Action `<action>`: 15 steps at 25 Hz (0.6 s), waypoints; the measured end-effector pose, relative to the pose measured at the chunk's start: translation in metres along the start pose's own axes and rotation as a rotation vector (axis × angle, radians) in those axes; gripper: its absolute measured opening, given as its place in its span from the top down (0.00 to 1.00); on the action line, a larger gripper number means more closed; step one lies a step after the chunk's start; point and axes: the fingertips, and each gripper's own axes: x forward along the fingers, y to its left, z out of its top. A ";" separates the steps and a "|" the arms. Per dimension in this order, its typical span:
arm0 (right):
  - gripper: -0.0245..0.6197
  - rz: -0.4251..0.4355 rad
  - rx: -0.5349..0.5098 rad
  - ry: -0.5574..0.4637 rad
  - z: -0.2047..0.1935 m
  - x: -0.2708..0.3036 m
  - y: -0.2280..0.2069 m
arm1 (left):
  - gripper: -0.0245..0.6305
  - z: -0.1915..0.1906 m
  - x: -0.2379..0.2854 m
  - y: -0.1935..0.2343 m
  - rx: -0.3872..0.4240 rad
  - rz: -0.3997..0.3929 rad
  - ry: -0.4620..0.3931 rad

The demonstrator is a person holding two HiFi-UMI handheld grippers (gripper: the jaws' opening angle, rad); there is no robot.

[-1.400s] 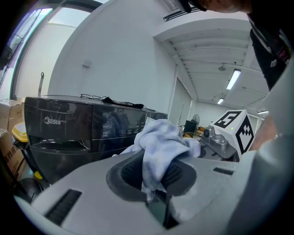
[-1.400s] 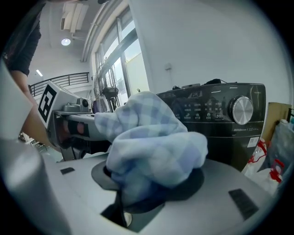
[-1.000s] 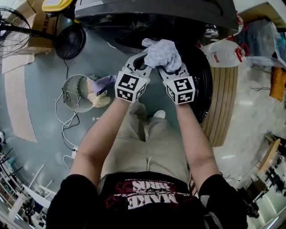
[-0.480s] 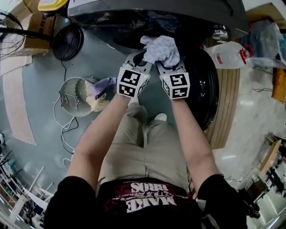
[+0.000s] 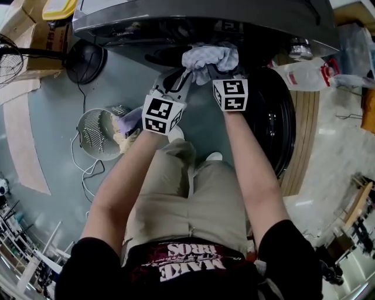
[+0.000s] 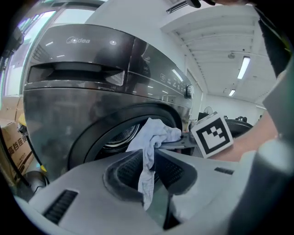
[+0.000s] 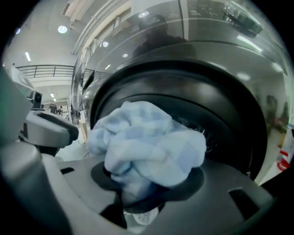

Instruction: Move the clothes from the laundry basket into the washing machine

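Observation:
A pale blue checked cloth (image 5: 208, 57) hangs bunched between both grippers, right at the dark drum opening (image 5: 170, 55) of the grey washing machine (image 5: 176, 17). My left gripper (image 5: 183, 74) has a thin strip of the cloth (image 6: 148, 158) between its pads; its jaws are opening slightly. My right gripper (image 5: 219, 68) is shut on the bulky wad (image 7: 147, 142), which fills its view in front of the drum (image 7: 220, 131). The round laundry basket (image 5: 89, 132) stands on the floor at the left with purple and cream clothes (image 5: 130, 120) in it.
The machine's round door (image 5: 278, 135) hangs open at the right, beside a slatted wooden platform (image 5: 306, 135) and a detergent jug (image 5: 299, 73). A black fan (image 5: 82, 58) and cardboard boxes (image 5: 38, 32) stand at the left. White cables (image 5: 88, 173) trail near the basket.
Both grippers have carried the cloth forward and down, from in front of the machine to the mouth of the drum. The right gripper has advanced further than the left.

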 end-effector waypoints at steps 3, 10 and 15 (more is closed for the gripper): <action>0.61 -0.025 0.007 0.008 -0.004 0.020 -0.014 | 0.86 -0.013 -0.005 0.014 -0.005 0.012 0.025; 0.60 -0.096 0.010 -0.058 0.005 0.060 -0.049 | 0.86 -0.030 -0.016 0.020 0.000 -0.009 0.062; 0.22 -0.040 0.032 0.054 -0.029 0.092 -0.051 | 0.86 -0.041 -0.024 0.034 -0.007 0.002 0.087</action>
